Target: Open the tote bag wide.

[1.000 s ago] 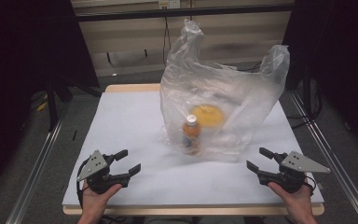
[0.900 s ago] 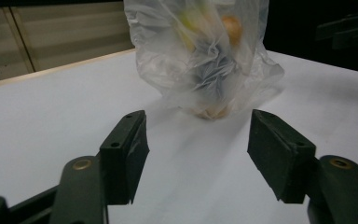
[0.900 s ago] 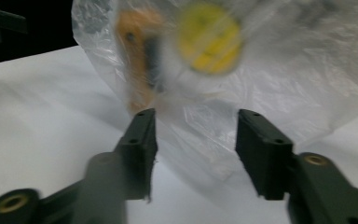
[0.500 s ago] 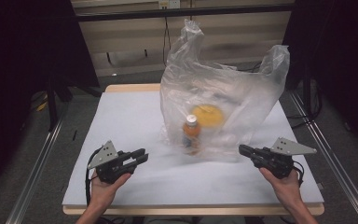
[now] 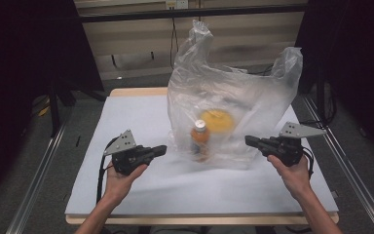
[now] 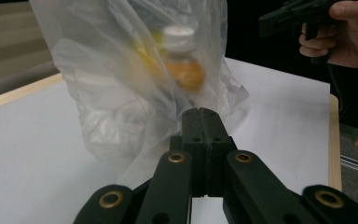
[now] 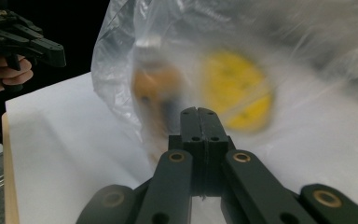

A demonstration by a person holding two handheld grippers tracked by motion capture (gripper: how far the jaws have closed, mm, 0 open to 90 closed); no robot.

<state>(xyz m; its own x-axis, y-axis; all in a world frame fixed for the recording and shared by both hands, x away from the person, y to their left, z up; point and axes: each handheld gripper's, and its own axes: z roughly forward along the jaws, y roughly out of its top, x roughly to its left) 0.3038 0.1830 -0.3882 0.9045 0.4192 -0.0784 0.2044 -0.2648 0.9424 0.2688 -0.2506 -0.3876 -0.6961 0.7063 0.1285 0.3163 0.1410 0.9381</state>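
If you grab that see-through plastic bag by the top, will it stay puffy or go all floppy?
The plastic bag is thin and crinkled, so it would probably go floppy and bunch up where pinched. The bottle and the yellow round thing inside would likely sag to the bottom and swing. The film looks smooth, so it might slip from the jaws.

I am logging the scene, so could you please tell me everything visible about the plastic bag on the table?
The plastic bag is clear, thin, crinkled film standing upright on the white table, its two handle loops sticking up. Through it show an upright orange bottle with a white cap and a round yellow thing behind. Neither gripper touches it.
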